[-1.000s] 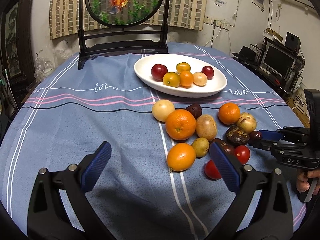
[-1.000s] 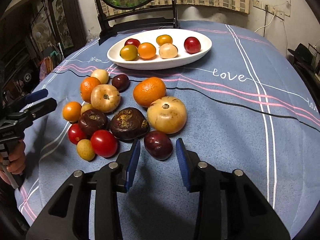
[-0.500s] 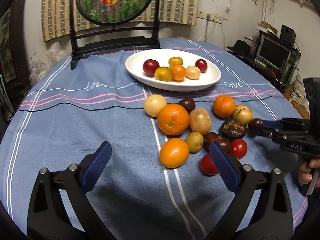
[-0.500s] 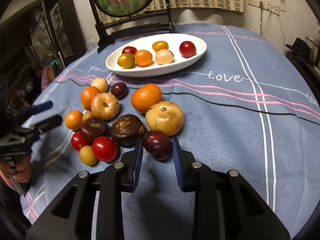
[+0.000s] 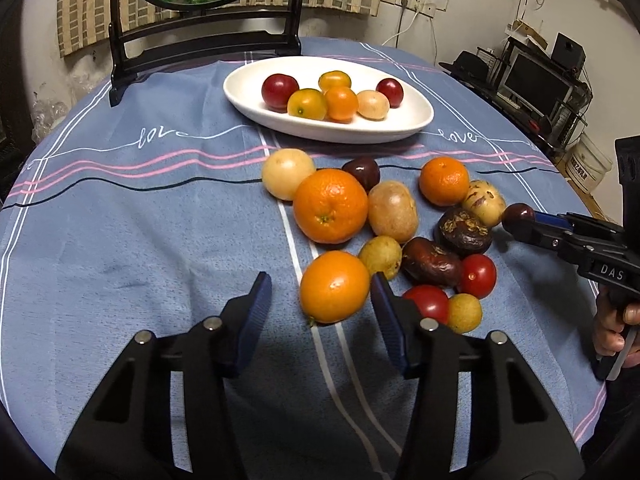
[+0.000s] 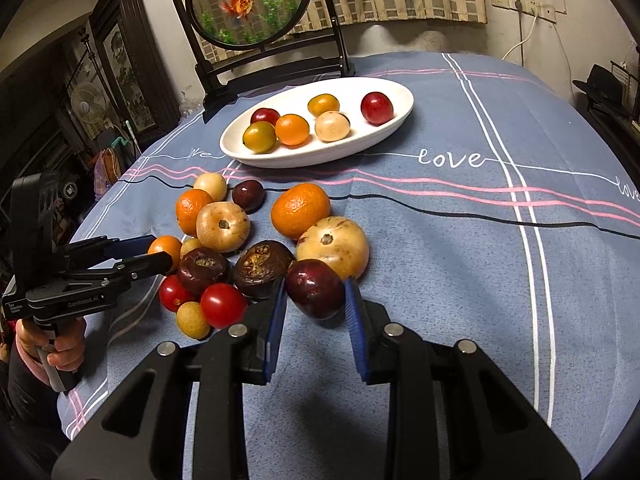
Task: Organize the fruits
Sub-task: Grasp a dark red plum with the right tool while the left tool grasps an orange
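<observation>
A white oval plate [image 5: 412, 120] [image 6: 396, 120] at the back holds several small fruits. A loose pile of oranges, pale fruits, dark wrinkled fruits and red tomatoes lies on the blue cloth in front of it. My right gripper [image 6: 316, 304] is shut on a dark purple plum [image 6: 314, 288], which also shows in the left wrist view [image 5: 518, 216], held just above the cloth. My left gripper [image 5: 320, 312] is open around a small orange [image 5: 334, 286], its fingers on either side without touching.
A black-framed round fish picture [image 6: 248, 4] stands at the table's back edge behind the plate. A large orange [image 5: 330, 206] and a pale round fruit [image 6: 334, 244] lie in the pile. Shelves with a monitor [image 5: 536, 80] stand off to the right.
My right gripper closed on the dark plum and lifted it slightly. My left gripper moved forward and narrowed, so the small orange now sits between its fingers.
</observation>
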Demonstrator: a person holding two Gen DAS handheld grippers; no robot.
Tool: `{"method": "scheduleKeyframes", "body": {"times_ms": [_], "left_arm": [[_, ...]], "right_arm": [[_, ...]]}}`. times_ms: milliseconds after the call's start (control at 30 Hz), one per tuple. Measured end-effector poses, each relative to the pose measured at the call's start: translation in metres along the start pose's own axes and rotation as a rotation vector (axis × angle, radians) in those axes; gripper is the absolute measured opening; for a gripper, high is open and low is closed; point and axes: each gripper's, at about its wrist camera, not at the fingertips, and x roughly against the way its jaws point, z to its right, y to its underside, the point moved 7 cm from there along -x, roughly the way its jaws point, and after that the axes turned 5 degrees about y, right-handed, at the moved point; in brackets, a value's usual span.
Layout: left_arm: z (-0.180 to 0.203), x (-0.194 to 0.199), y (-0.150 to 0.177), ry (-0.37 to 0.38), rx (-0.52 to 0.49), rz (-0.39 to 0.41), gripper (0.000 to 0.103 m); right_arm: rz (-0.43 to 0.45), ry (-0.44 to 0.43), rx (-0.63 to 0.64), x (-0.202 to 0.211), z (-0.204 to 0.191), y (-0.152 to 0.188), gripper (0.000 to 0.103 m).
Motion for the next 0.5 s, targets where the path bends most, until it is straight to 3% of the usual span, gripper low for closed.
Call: {"method": "scheduleKeyframes", "body": {"times_ms": [333, 500], "left_arm": [[0.0100, -0.0057, 0.0016, 0.026, -0.028, -0.025, 0.037], [0.0104, -0.0055, 0.0015, 0.029, -0.024, -0.022, 0.037]], "right_arm": [[0.008, 0.002, -0.003, 0.0036, 0.0001, 0.0002, 0.030], [0.008, 0.001, -0.003, 0.0038, 0.0006, 0.0002, 0.030]]}}
